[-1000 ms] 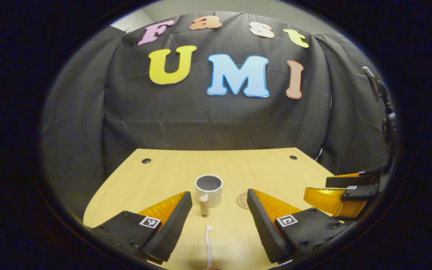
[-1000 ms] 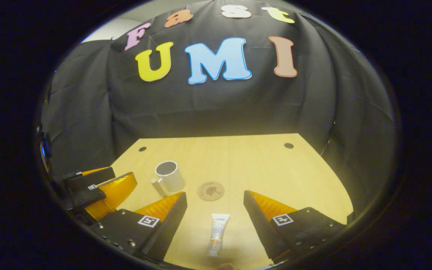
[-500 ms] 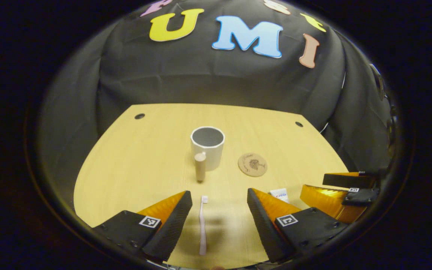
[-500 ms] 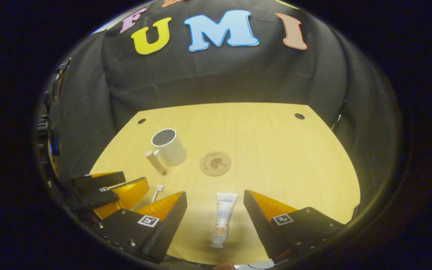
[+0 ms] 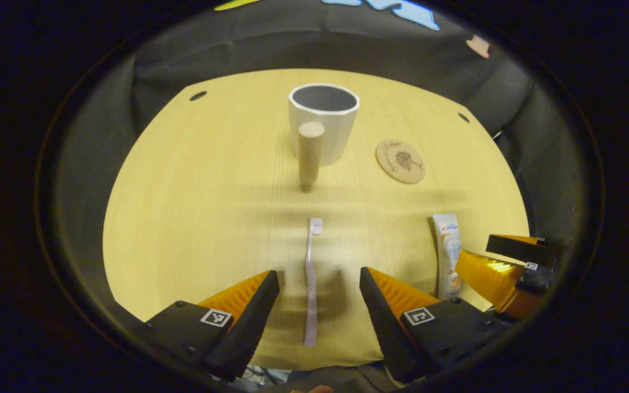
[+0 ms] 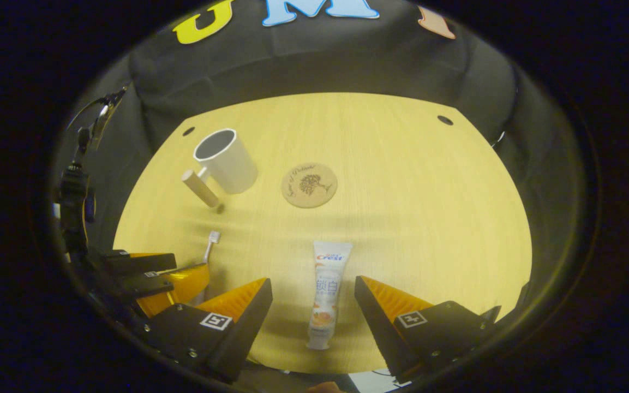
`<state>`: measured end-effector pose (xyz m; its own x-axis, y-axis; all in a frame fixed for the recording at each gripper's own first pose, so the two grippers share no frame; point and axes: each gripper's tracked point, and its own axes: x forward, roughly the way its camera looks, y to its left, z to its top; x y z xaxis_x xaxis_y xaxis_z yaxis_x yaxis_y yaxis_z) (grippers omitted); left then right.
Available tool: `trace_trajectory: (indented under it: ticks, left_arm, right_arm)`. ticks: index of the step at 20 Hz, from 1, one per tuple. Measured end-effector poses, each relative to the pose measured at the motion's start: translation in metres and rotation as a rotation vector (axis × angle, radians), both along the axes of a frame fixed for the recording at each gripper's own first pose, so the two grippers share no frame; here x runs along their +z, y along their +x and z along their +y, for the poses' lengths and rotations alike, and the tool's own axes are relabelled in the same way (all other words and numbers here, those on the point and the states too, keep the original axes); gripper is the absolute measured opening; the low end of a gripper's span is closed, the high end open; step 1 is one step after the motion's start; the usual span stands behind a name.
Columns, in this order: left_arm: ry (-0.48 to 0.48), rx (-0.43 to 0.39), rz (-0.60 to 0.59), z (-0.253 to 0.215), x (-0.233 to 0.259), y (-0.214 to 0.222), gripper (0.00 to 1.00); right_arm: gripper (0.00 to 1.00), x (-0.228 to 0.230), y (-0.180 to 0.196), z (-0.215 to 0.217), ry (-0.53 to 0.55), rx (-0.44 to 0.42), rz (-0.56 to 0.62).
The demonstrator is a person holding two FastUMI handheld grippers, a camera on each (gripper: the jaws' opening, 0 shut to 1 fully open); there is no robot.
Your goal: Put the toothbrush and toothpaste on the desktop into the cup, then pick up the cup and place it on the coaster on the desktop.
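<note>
Jaws of both grippers wide apart, holding nothing: left gripper [image 5: 319,284] straddles the toothbrush [image 5: 310,281], right gripper [image 6: 313,292] the toothpaste [image 6: 326,292], both flat on the tabletop [image 6: 429,207]; cup [image 5: 323,121] at 12 o'clock empty, coaster [image 5: 400,161] at 1 o'clock bare, nothing done yet.

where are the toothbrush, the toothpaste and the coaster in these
toothbrush [image 5: 310,275]: left gripper view, middle of its handle
toothpaste [image 6: 327,289]: right gripper view, middle of the tube
coaster [image 6: 309,185]: right gripper view, its printed centre

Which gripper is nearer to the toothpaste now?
Right. The right gripper is open astride the toothpaste; the left gripper is beside it, astride the toothbrush.
</note>
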<state>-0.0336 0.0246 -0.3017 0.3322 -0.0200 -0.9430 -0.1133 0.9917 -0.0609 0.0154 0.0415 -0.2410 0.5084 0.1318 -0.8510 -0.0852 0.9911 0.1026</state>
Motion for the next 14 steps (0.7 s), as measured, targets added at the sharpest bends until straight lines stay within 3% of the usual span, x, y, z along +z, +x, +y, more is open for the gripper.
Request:
trace_trajectory:
  ticks: [4,5,7,9,10,11,13,14]
  left_arm:
    - [-0.01,0.0,0.088,-0.002,-0.013,-0.011,0.94]
    - [-0.011,0.001,0.101,-0.003,-0.017,-0.011,1.0]
    - [-0.012,0.0,0.126,-0.003,-0.023,-0.011,0.94]
    - [-0.006,-0.013,0.143,-0.004,-0.027,-0.01,0.98]
    - [0.002,-0.022,0.15,-0.004,-0.029,-0.01,0.94]
    - [0.005,-0.027,0.16,-0.004,-0.031,-0.009,0.98]
    - [0.032,-0.044,0.162,-0.001,-0.033,-0.006,0.89]
    - [0.039,-0.049,0.166,0.0,-0.032,-0.006,0.94]
  right_arm:
    - [0.94,-0.02,-0.001,-0.004,-0.025,-0.004,0.083]
    - [0.94,-0.025,-0.001,-0.005,-0.025,-0.008,0.098]
    - [0.94,-0.033,-0.001,-0.007,-0.027,-0.012,0.127]
    - [0.94,-0.039,-0.001,-0.008,-0.031,-0.012,0.149]
    - [0.94,-0.042,0.0,-0.008,-0.031,-0.011,0.155]
    - [0.94,-0.044,0.002,-0.008,-0.033,-0.011,0.162]
    - [0.94,-0.049,0.005,-0.008,-0.039,-0.01,0.173]
    - [0.94,-0.052,0.005,-0.008,-0.038,-0.011,0.18]
